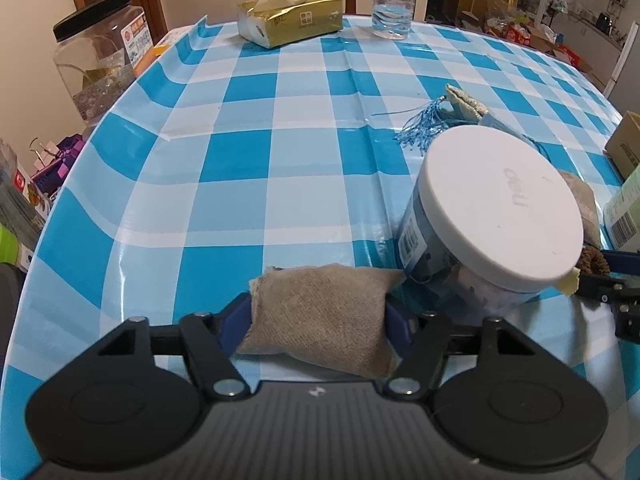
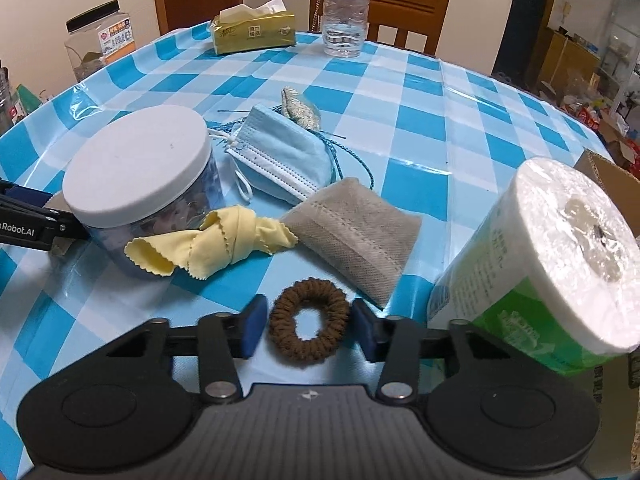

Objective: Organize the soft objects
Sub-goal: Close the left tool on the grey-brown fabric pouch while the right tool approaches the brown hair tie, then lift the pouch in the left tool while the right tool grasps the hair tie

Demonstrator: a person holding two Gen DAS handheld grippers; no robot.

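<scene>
My left gripper (image 1: 318, 320) is shut on a grey-brown fabric pouch (image 1: 320, 316) low over the checked tablecloth (image 1: 240, 160), just left of a white-lidded clear jar (image 1: 496, 208). My right gripper (image 2: 308, 320) is open, its blue pads on either side of a brown hair scrunchie (image 2: 308, 320) lying on the cloth; whether they touch it I cannot tell. Beyond lie a second grey pouch (image 2: 356, 232), a twisted yellow cloth (image 2: 212, 244), a blue face mask (image 2: 284, 152) and a glittery sachet with blue tassel (image 2: 300, 108). The jar (image 2: 140, 168) stands at the left.
A wrapped paper roll (image 2: 560, 264) stands close to the right gripper's right side. A gold tissue pack (image 2: 252, 32) and a water bottle (image 2: 344, 12) stand at the far edge. A black-lidded plastic jar (image 1: 100, 56) is off the table's left. A cardboard box (image 2: 608, 184) sits at the right.
</scene>
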